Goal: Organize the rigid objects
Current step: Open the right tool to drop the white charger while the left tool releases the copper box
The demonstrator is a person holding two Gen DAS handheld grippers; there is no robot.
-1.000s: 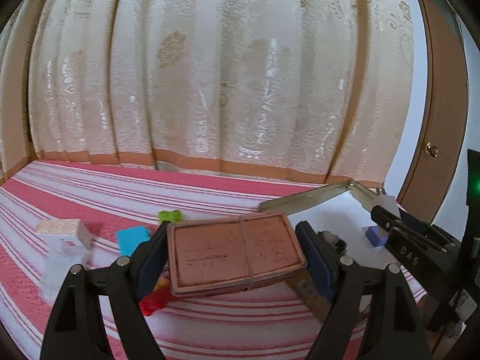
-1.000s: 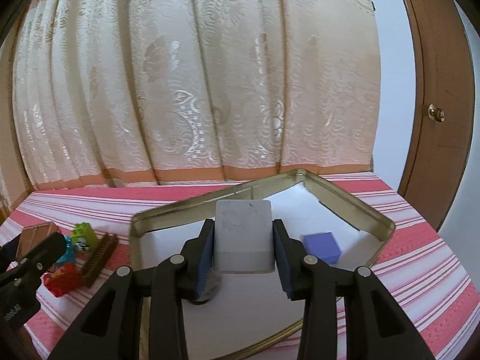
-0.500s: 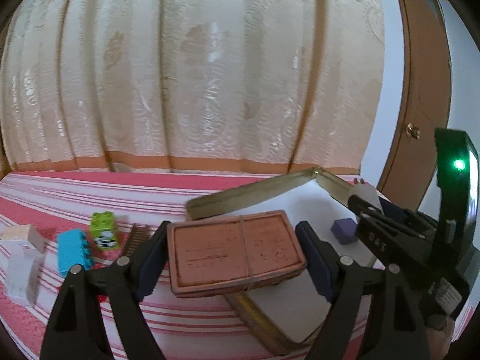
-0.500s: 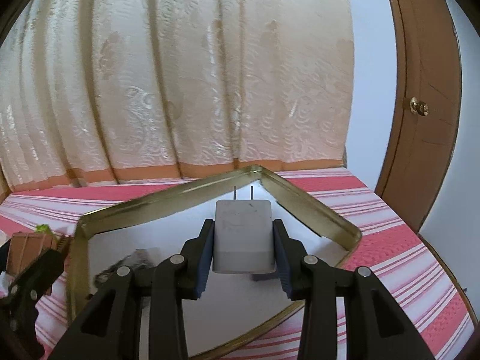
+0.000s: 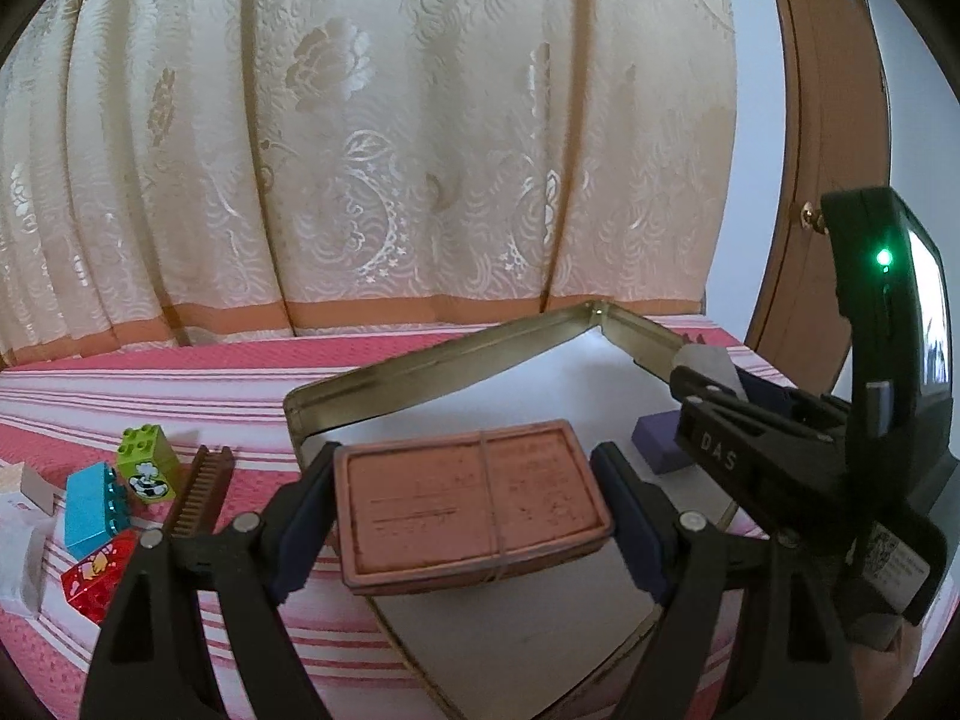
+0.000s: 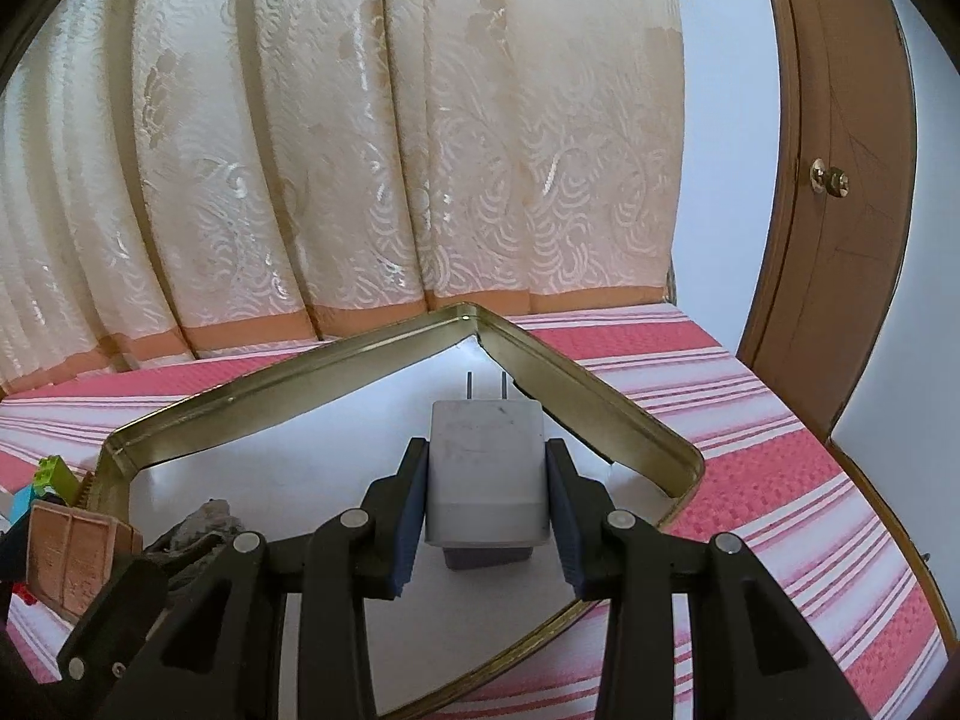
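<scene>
While clamped in tongs (image 5: pixel 471 525) (image 6: pixel 486 480) above gold tin (image 5: pixel 420 369): brown case (image 5: pixel 468 507), white charger (image 6: pixel 485 474); purple block (image 5: pixel 657 441) inside.

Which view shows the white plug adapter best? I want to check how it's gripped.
The right wrist view: the white plug adapter sits centred between the right gripper pads, prongs pointing away over the metal tray. The left wrist view shows only a corner of it behind that gripper's finger.

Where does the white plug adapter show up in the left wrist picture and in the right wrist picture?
Left wrist: white plug adapter at right edge, mostly hidden by the right claw.
Right wrist: dead centre, clamped, prongs toward the curtain.
Shared landmark: far corner of the gold tin tray.
</scene>
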